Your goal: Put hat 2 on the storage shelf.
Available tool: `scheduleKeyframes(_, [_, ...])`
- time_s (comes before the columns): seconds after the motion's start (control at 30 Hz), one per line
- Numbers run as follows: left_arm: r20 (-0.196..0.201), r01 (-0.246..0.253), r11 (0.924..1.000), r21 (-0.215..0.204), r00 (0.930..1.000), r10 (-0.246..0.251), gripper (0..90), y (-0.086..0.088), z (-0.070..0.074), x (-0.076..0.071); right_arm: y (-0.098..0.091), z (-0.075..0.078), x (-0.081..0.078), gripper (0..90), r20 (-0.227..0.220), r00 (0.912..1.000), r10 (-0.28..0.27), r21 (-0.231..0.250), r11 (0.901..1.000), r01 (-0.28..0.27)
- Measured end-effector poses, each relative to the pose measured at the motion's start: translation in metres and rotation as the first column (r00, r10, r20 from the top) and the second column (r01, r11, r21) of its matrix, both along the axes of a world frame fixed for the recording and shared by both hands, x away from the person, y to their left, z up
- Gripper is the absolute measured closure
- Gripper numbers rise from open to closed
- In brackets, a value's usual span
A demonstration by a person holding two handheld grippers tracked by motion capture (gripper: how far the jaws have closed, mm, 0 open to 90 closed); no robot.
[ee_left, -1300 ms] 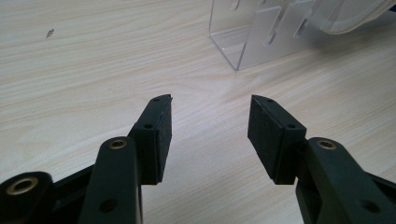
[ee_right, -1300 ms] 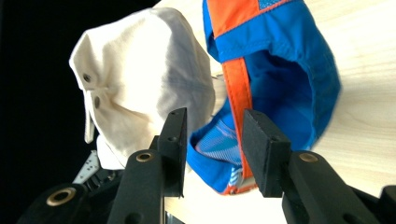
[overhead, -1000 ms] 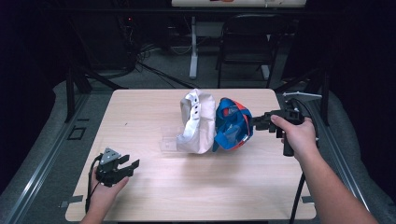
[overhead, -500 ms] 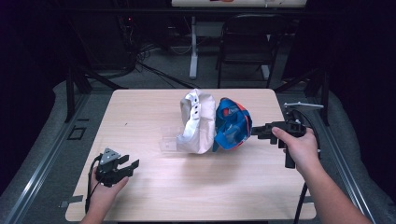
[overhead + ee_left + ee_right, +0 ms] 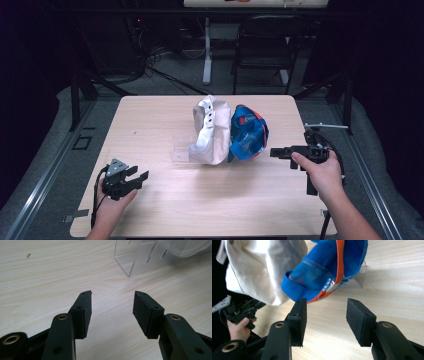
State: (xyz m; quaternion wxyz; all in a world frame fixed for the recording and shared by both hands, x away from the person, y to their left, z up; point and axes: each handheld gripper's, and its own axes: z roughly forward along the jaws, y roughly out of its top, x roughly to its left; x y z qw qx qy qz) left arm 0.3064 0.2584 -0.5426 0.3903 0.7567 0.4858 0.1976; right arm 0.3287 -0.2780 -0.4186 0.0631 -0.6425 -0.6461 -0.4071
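Black right gripper (image 5: 325, 315) jaws just opened wide, empty, just short of blue cap (image 5: 329, 267), left gripper (image 5: 112, 312) agape, idle

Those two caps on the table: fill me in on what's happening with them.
A white cap and a blue cap stand side by side on a clear stand mid-table. The right gripper sits just right of the blue cap, its jaws having just opened, nothing between them. The left gripper rests open near the table's front-left corner.

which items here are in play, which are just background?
In play: blue cap, white cap, clear stand, right gripper, its jaws just opened with nothing between them.
Background: left gripper, idle; chair; floor cables.
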Motion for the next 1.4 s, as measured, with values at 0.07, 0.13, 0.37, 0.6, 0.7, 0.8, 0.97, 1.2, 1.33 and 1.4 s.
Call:
scheduleKeyframes(0.07, [0.000,0.000,1.0000,-0.003,1.0000,0.000,49.7,0.000,0.000,0.000,0.000,-0.004,-0.004,51.5,0.009,0.9999,0.011,-0.007,0.9999,-0.011])
scheduleKeyframes(0.13, [-0.003,0.001,1.0000,0.000,1.0000,-0.001,49.7,0.000,0.000,0.000,0.000,-0.011,-0.009,51.3,0.020,0.9997,0.015,-0.013,0.9998,-0.014])
scheduleKeyframes(0.37, [-0.001,-0.001,1.0000,-0.002,1.0000,0.001,49.7,0.000,-0.001,0.001,-0.001,-0.026,-0.019,51.1,0.050,0.9986,0.018,-0.018,0.9997,-0.017])
scheduleKeyframes(0.6, [-0.002,0.001,1.0000,-0.003,1.0000,-0.001,49.7,0.001,-0.002,0.001,0.002,-0.045,-0.031,51.1,0.099,0.9945,0.032,-0.051,0.9983,-0.027])
scheduleKeyframes(0.7, [-0.002,0.006,1.0000,-0.001,1.0000,-0.006,49.7,0.001,-0.002,0.001,0.004,-0.053,-0.035,51.1,0.126,0.9913,0.036,-0.074,0.9969,-0.027])
scheduleKeyframes(0.8, [-0.003,0.008,1.0000,0.000,1.0000,-0.008,49.7,0.000,-0.002,0.001,0.006,-0.065,-0.038,50.9,0.133,0.9907,0.032,-0.070,0.9973,-0.023])
scheduleKeyframes(0.97, [-0.005,0.009,1.0000,-0.001,1.0000,-0.009,49.7,0.001,-0.003,0.001,0.004,-0.086,-0.043,50.5,0.128,0.9917,0.013,-0.067,0.9977,-0.005])
scheduleKeyframes(1.2, [-0.010,0.008,1.0000,-0.004,0.9999,-0.009,49.5,0.000,-0.004,0.002,0.000,-0.107,-0.053,50.5,0.151,0.9882,-0.025,-0.076,0.9964,0.037])
scheduleKeyframes(1.33, [-0.013,0.013,0.9999,-0.002,0.9998,-0.013,49.5,0.000,-0.005,0.002,-0.001,-0.118,-0.058,50.5,0.181,0.9829,-0.036,-0.101,0.9933,0.055])
scheduleKeyframes(1.4, [-0.013,0.014,0.9999,-0.004,0.9998,-0.014,49.5,-0.001,-0.006,0.002,-0.003,-0.120,-0.060,49.6,0.193,0.9809,-0.026,-0.102,0.9937,0.047])
